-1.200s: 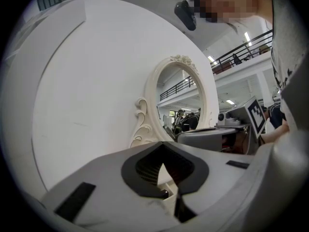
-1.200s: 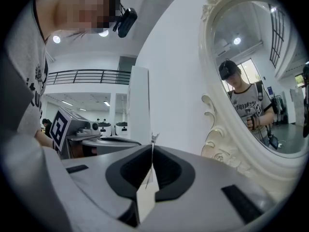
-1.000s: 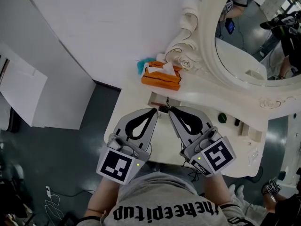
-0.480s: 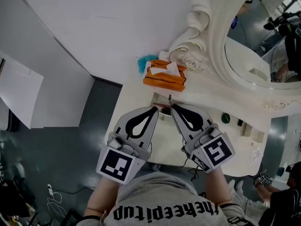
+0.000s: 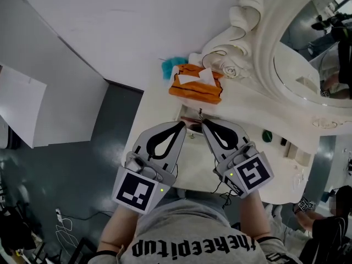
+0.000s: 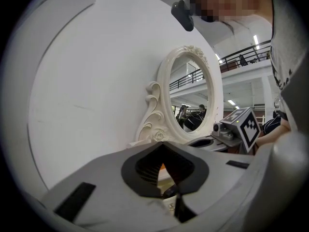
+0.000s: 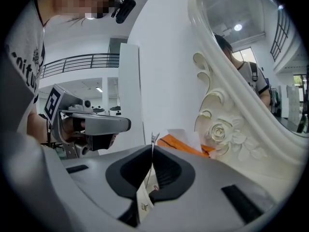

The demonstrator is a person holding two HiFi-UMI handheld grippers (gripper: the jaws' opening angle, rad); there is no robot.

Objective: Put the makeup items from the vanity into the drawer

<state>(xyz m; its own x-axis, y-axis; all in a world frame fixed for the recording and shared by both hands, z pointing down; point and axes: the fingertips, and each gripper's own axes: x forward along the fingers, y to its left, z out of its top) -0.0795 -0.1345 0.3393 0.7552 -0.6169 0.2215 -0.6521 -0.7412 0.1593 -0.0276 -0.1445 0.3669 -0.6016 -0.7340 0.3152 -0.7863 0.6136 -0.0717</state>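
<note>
A person's right gripper (image 5: 202, 123) pinches a thin, flat makeup item (image 7: 152, 140) edge-on between closed jaws, poised just above what looks like the open drawer (image 5: 184, 113) at the back of the white vanity (image 5: 157, 111). The left gripper (image 5: 181, 126) hovers just beside it, jaws together with nothing seen between them. The job appears only partly done: a dark green round item (image 5: 267, 136) and a few small pieces near it (too small to identify) lie on the vanity, well apart from the drawer, waiting to be stowed.
</note>
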